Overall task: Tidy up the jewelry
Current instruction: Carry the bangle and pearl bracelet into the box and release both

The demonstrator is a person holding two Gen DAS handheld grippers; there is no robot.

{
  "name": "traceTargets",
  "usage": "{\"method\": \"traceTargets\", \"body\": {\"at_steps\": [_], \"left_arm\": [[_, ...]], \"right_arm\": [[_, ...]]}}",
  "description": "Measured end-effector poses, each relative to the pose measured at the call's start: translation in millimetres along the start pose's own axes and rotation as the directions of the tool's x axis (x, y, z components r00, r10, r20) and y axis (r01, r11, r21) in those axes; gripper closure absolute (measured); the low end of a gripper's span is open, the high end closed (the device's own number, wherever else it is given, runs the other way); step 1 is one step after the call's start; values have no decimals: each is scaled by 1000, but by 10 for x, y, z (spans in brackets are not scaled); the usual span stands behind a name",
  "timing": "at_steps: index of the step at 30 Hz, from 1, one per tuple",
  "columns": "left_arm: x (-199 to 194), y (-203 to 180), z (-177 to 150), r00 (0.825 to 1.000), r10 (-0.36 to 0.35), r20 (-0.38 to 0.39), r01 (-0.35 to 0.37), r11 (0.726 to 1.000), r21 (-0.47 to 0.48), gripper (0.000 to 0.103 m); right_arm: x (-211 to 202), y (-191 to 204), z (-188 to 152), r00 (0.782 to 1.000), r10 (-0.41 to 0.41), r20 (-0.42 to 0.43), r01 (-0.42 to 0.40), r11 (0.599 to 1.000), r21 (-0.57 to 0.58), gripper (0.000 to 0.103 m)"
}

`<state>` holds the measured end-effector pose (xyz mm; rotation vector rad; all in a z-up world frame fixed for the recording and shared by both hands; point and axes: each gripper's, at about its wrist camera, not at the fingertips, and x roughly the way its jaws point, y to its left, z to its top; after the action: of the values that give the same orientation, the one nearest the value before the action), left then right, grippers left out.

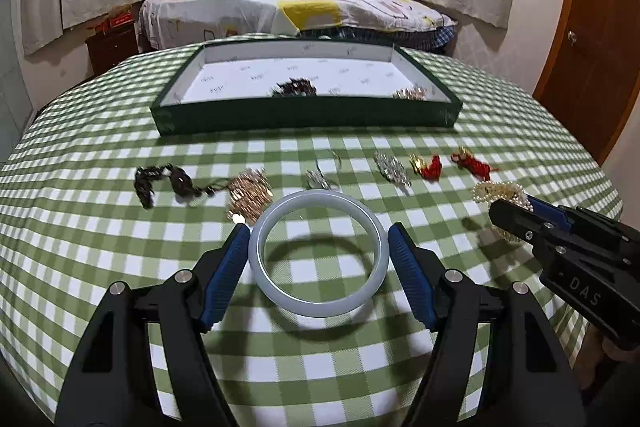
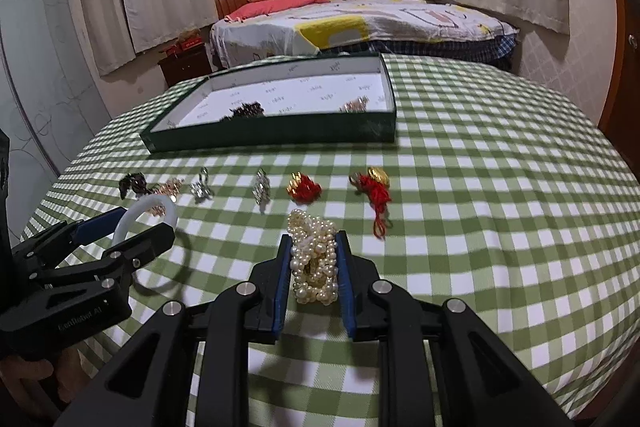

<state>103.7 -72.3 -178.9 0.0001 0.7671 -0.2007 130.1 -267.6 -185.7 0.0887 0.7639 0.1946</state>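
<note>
Left gripper (image 1: 318, 251) holds the pale jade-like bangle (image 1: 318, 301), its blue pads (image 1: 226, 271) pressed against opposite sides of the ring; the bangle hangs tilted above the green-and-white checked tabletop (image 1: 360, 367), with its shadow falling on the cloth below. Right gripper (image 2: 314, 263) has its jaws nearly together, pinching a bunched pearl bracelet (image 2: 314, 259) between the blue pads, likewise just above the cloth. In the left wrist view the right gripper sits at the far right edge with the pearls at its tip. A loose row of jewelry lies on the tabletop between the grippers and the tray: a dark beaded piece (image 1: 160, 181) at the left, a gold sequin piece (image 1: 250, 197) touching its end, a small silver piece (image 1: 320, 179), a silver rhinestone piece (image 1: 392, 169), then two red-thread charms with gold beads (image 1: 428, 167) (image 1: 472, 163), near each other but apart. The dark green tray (image 1: 304, 117) with white printed lining stands beyond the row; inside, near its front wall, lie a dark beaded item (image 1: 296, 87) and a gold-toned item (image 1: 410, 93), well apart. A bed (image 1: 280, 7) stands behind the tabletop.
</note>
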Motion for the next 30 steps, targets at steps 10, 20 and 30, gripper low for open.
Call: {"method": "traceTargets", "body": {"at_steps": [10,20,30], "left_arm": [[-41,232,433,997,18,73,-16,1000,-26,34],[251,432,1080,989,48,139,-44,999,-30,34],[781,625,1512,990,74,123,-70,997,-40,34]], "right_arm": [[62,59,452,998,19,62,-19,1000,-10,81],[362,183,1077,992,40,122,-35,998,-45,81],[819,222,1485,990,38,135,-33,999,-37,81]]}}
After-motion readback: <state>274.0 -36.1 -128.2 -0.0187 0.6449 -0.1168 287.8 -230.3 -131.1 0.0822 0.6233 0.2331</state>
